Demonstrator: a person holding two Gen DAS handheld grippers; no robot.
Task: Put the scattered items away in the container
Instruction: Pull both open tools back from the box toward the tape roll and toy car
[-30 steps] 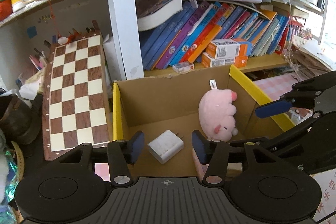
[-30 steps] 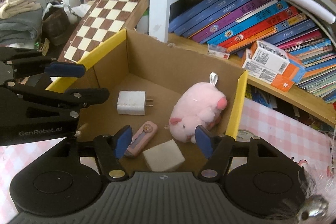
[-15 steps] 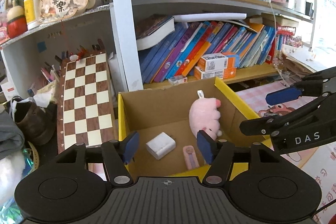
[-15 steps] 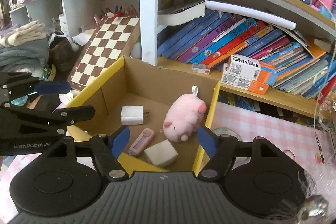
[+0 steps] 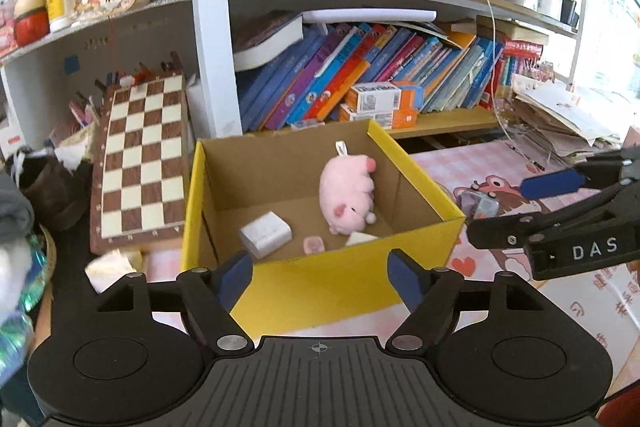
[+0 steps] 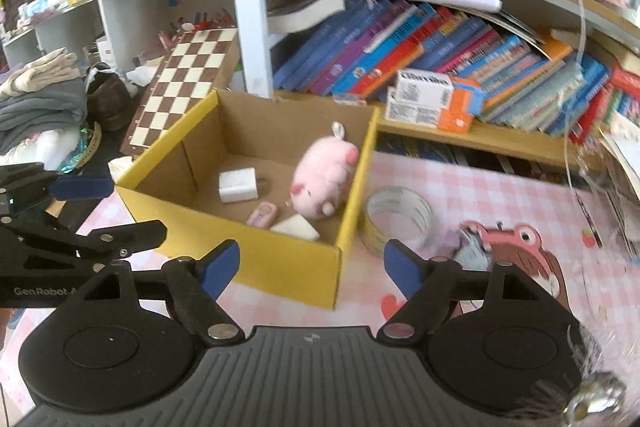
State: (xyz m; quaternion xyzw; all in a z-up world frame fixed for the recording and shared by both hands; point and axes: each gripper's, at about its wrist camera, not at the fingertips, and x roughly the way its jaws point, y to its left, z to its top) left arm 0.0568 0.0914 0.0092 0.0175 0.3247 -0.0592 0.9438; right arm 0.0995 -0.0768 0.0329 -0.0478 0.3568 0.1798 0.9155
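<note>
Container: cardboard box (image 5: 340, 291), yellow outside, brown inside, open at the top, standing on a table (image 6: 460, 187) under a pink checked cloth; in the left wrist view it sits dead centre, a bookshelf (image 5: 440, 119) behind it at 12 o'clock.

Contents, left wrist view: pink plush pig (image 5: 348, 199) lying toward 1 o'clock of the box floor, against the right wall; white charger block (image 5: 266, 233) at 9 o'clock of the pig, apart from it; pink flat item (image 5: 313, 245) and white wedge-shaped piece (image 5: 360, 238) near the front wall, partly hidden by its rim.

Outside the box, right wrist view: roll of clear tape (image 6: 400, 217) on the cloth just beside the box's right wall, at 3 o'clock of the box; small crumpled greyish item (image 6: 474, 247) farther right, blurred, on a cartoon print.

Other: chessboard (image 5: 140, 159) leaning at 9 o'clock of the box.

Left tool (image 5: 320, 277): released, jaws opening, nothing between them; poised before the box's front wall.

Right tool (image 6: 312, 267): released, jaws opening, nothing between them; near the box's front right corner.
</note>
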